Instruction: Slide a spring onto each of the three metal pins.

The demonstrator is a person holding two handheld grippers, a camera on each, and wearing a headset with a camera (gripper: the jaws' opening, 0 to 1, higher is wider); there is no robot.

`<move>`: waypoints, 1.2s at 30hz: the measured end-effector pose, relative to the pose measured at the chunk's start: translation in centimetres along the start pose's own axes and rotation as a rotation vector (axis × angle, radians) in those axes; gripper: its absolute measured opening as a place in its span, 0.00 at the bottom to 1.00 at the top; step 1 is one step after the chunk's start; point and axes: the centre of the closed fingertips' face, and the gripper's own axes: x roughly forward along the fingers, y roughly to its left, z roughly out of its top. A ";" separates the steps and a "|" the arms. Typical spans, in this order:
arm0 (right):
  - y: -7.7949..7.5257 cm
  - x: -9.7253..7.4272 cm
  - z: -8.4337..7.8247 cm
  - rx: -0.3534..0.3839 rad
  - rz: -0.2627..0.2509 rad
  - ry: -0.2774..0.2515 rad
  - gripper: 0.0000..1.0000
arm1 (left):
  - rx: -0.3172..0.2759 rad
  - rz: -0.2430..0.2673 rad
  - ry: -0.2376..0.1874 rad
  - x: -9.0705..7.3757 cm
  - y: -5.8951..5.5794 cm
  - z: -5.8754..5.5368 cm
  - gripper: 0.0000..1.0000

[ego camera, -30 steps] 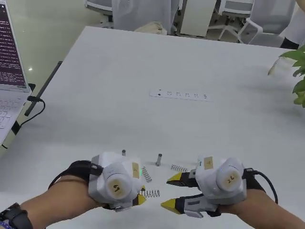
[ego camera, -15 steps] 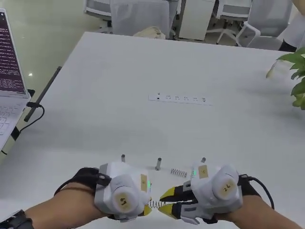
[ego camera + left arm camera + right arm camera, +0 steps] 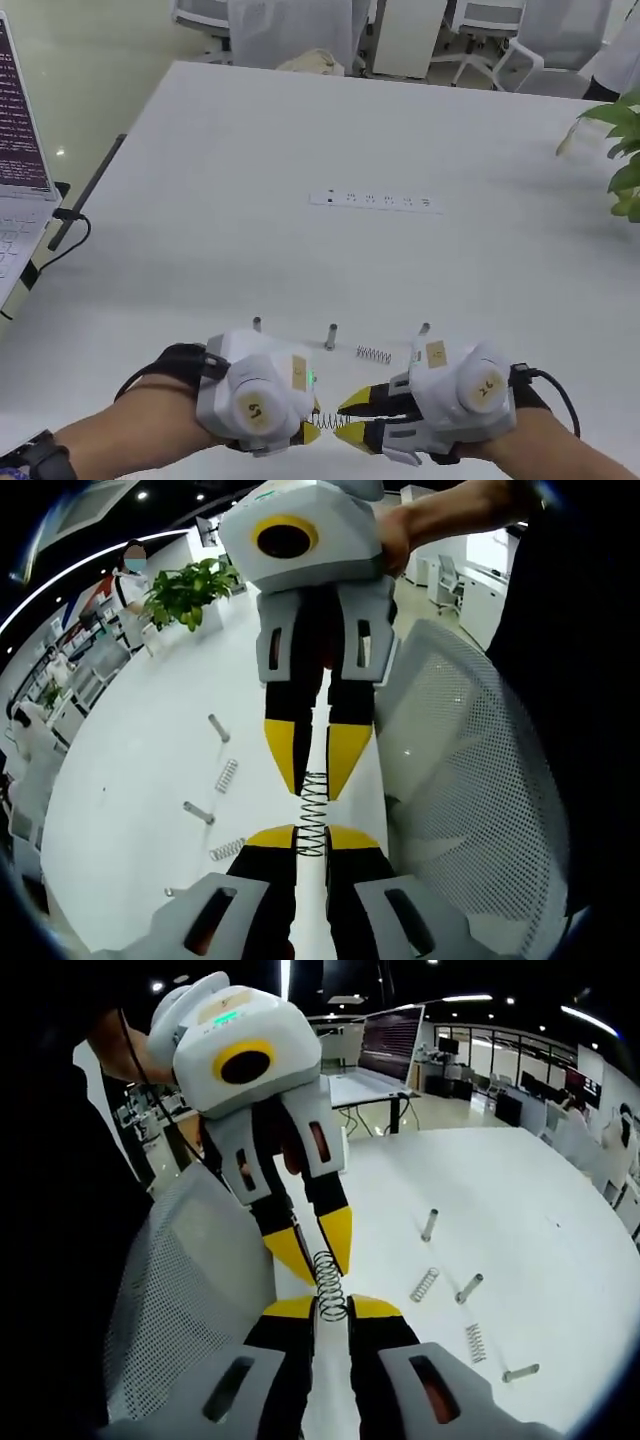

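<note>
— Starting at the left, what do we have?

— Near the front edge of the desk (image 3: 300, 150), our left gripper (image 3: 311, 838) has its jaws narrow, pinching one end of the held spring (image 3: 328, 422).

— And the other end?

— Our right gripper (image 3: 332, 1308) meets it tip to tip. Its jaws are drawn close on that end, gripping it as far as we can judge.

— The pins?

— They stand upright in a row just beyond the grippers, toward the desk's middle: left pin (image 3: 257, 324), middle pin (image 3: 331, 336), right pin (image 3: 424, 329), all bare. We see one loose spring (image 3: 425, 1283) lying flat between the left and middle pins. Another loose spring (image 3: 374, 354) lies between the middle and right pins.
</note>
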 end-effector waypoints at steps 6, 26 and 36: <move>0.3 -0.1 0.1 -0.020 0.008 0.007 0.08 | 0.011 -0.005 -0.006 0.2 -0.1 0.0 0.02; -0.9 -1.7 3.5 -0.100 -0.022 0.015 0.08 | -0.091 0.048 -0.141 0.6 1.6 2.2 0.02; -1.0 -2.6 3.6 -0.158 -0.008 0.061 0.09 | -0.160 0.045 -0.216 0.5 1.9 3.4 0.02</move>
